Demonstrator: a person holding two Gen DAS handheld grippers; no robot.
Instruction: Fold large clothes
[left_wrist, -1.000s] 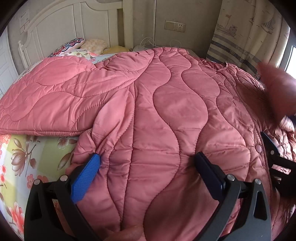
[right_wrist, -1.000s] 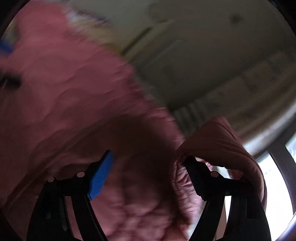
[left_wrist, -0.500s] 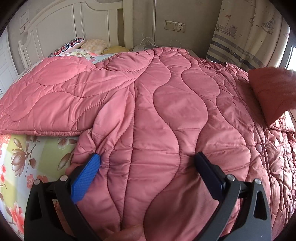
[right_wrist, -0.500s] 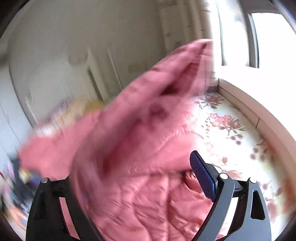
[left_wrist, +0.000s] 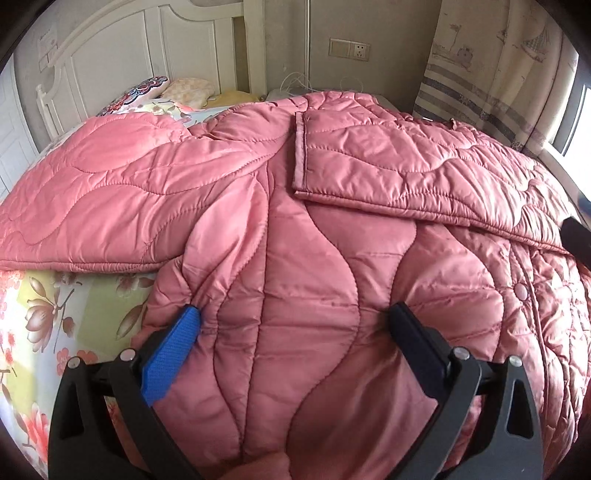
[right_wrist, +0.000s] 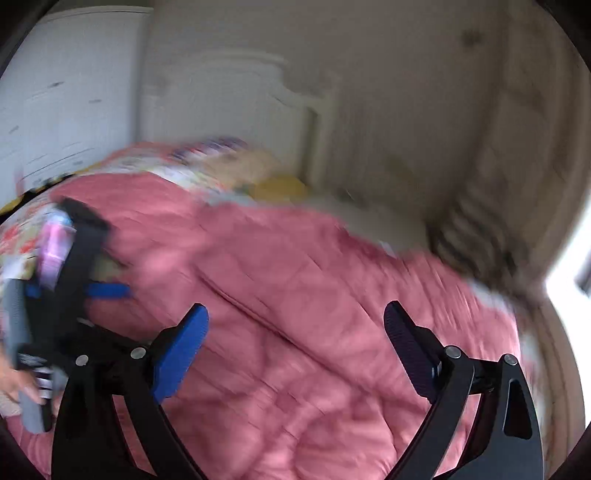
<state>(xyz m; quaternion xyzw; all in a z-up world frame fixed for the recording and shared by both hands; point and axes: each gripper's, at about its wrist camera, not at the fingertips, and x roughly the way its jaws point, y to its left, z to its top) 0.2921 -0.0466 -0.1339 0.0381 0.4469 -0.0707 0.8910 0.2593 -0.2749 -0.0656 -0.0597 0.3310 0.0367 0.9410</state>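
Lying spread across the bed (left_wrist: 55, 332), the pink quilted coat (left_wrist: 295, 258) fills the middle of both views, with one sleeve (left_wrist: 406, 166) folded over its body in the upper right of the left wrist view and the other sleeve (left_wrist: 110, 203) stretched flat toward the left edge.

The left gripper (left_wrist: 291, 325) sits low in the frame, its fingers (left_wrist: 177, 343) spread wide and pressing into the padding near the hem; I see no fold pinched between them. The right gripper (right_wrist: 295, 325) has just been opening its fingers, and nothing sits between them now; it hangs above the coat with them wide apart.

I judge the step in hand to be the sleeve fold: one side looks done, the other not yet. The next move, I think, calls for taking the left sleeve by its cuff and laying it across the body to match, while the hem is kept from sliding.

The right wrist view is badly smeared, so seams and edges there are hard to read. The coat's lower hem is cut off behind the left gripper, and the collar end is hidden past the folded sleeve.
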